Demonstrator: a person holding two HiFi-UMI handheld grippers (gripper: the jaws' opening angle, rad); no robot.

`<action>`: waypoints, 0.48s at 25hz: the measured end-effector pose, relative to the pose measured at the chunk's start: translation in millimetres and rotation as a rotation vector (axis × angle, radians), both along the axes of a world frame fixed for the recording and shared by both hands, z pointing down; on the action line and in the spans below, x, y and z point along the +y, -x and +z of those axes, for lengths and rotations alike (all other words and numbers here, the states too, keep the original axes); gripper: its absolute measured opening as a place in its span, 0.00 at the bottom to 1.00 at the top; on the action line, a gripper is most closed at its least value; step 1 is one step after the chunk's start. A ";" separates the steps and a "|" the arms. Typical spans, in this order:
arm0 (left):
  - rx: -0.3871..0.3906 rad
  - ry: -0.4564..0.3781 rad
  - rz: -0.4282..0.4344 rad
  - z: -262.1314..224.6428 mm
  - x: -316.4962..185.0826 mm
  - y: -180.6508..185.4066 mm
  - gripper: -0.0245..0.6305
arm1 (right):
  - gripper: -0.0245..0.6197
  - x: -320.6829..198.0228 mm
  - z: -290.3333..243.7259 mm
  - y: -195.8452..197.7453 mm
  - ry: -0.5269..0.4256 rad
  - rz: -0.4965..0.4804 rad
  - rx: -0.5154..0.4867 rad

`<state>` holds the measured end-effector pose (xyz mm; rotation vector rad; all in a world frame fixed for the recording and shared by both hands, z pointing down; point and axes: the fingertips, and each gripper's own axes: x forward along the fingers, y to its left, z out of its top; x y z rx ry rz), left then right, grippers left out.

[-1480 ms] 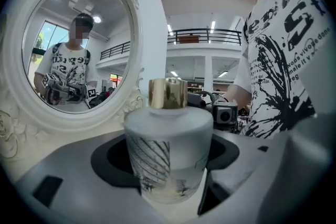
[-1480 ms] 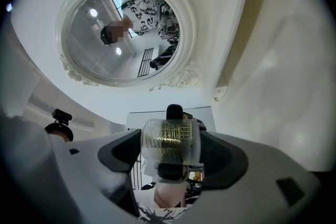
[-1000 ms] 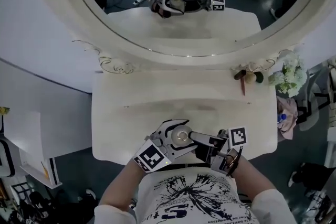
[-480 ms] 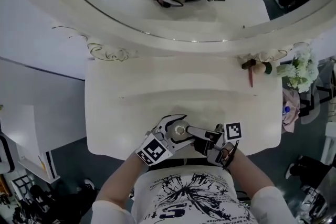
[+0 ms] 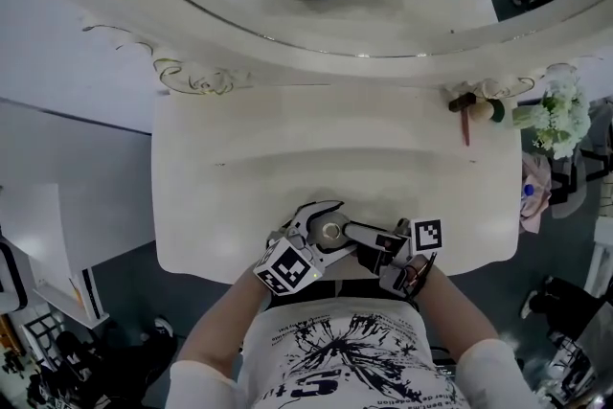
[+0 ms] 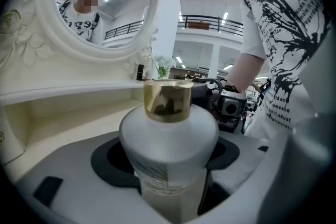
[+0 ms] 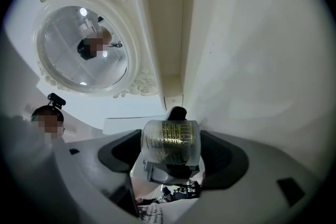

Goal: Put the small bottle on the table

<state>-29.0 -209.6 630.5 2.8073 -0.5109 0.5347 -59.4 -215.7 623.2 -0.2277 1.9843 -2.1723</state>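
The left gripper (image 5: 324,227) has its jaws closed on the smooth, round-shouldered white body of the small bottle (image 6: 168,139). The bottle stands upright over the near edge of the cream surface (image 5: 239,177); contact with the surface cannot be confirmed. The right gripper (image 5: 356,233) has its jaws clamped on the cylindrical, glossy gold cap (image 7: 170,140). An oval mirror in a carved white frame (image 5: 196,72) stands behind.

In the head view the body of the small bottle (image 5: 331,230) is hidden under the fingers (image 5: 306,217). The left gripper view cuts off its base and blurs its label (image 6: 152,173). The objects (image 5: 476,106) at the far right corner of the worktop (image 5: 287,139) are too small to tell.
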 end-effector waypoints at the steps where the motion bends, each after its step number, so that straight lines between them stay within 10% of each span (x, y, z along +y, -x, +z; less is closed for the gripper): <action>1: -0.005 -0.005 0.000 0.6 0.4 -0.3 0.57 | 0.59 0.2 0.2 -0.5 -0.009 0.008 0.006; 12: -0.116 -0.050 0.004 12.5 4.5 -3.2 0.57 | 0.58 3.6 8.1 -14.5 -0.042 0.066 0.126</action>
